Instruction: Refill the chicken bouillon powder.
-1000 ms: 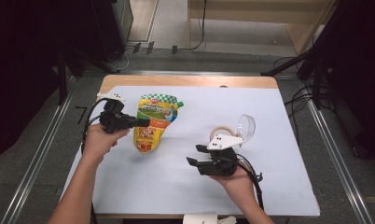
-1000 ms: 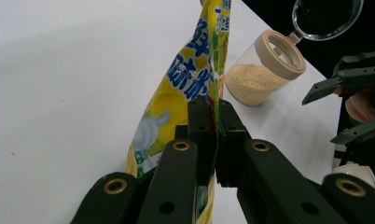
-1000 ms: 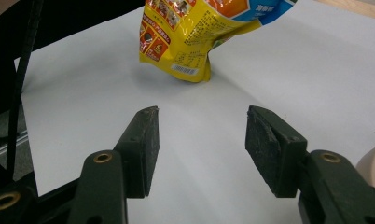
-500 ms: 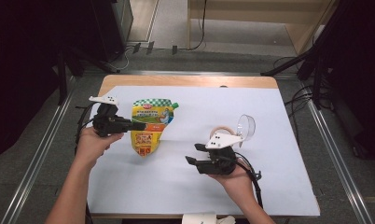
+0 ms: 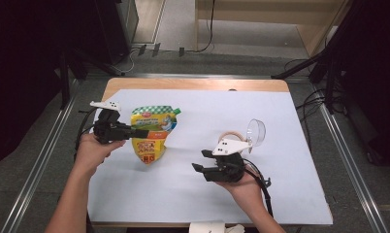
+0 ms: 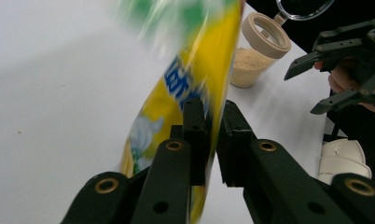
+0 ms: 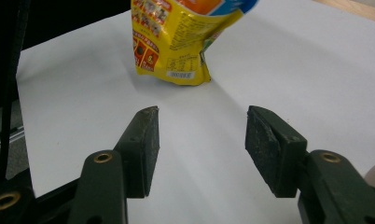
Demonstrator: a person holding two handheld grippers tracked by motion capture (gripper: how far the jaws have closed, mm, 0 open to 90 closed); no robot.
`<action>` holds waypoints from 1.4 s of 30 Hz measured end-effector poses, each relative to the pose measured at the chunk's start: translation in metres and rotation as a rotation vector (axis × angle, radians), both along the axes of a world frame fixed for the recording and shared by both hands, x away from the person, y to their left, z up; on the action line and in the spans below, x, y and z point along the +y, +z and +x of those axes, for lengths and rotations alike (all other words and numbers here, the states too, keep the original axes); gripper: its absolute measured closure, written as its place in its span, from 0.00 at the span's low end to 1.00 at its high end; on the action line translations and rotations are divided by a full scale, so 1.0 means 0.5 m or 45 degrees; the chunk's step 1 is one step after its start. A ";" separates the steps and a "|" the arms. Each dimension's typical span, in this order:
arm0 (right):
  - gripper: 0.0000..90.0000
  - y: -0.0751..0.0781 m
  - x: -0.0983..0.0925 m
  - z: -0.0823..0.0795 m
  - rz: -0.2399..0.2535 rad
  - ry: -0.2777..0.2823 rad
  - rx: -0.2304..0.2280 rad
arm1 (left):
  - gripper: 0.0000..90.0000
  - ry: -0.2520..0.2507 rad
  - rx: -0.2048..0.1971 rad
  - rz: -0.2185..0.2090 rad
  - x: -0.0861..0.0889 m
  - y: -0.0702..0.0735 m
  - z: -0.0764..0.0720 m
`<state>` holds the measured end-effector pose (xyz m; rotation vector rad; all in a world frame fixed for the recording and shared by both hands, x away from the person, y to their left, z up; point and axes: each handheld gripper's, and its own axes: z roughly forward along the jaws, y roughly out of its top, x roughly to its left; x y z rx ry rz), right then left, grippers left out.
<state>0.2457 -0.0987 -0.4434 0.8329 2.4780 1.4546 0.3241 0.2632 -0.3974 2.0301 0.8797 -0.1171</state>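
Note:
A yellow and green stand-up pouch [image 5: 152,136] hangs tilted at the table's left, its lower end on the white sheet. My left gripper [image 5: 143,132] comes at it from the left. Its jaws have just been opening a little, with the pouch [image 6: 190,79] still pinched in the narrow gap of the left gripper [image 6: 212,112] and blurred there. My right gripper [image 5: 200,160] is held at the front right, open and empty, pointing left at the pouch [image 7: 176,42]. Nothing lies between the pads of the right gripper [image 7: 202,126].
An open jar [image 5: 230,136] of pale grains stands just behind my right hand, its clear hinged lid [image 5: 255,132] flipped back. From the left gripper view the jar [image 6: 258,51] stands beyond the pouch. The white sheet [image 5: 207,111] covers the wooden table [image 5: 193,85].
My left hand has shifted slightly toward the table's left edge, bringing the pouch with it; the pouch now sits lower. The right gripper has kept still.

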 end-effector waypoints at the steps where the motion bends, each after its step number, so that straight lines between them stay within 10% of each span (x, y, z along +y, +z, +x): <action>1: 0.51 0.000 0.000 0.000 -0.002 0.000 0.001 | 0.92 -0.001 -0.008 0.007 0.001 0.000 -0.001; 16: 0.53 0.008 -0.008 0.005 0.000 -0.013 0.013 | 0.69 -0.015 -0.049 0.007 0.016 0.026 -0.014; 42: 0.54 0.049 -0.057 0.031 -0.011 -0.060 0.101 | 0.47 0.136 -0.139 0.001 0.095 0.101 -0.046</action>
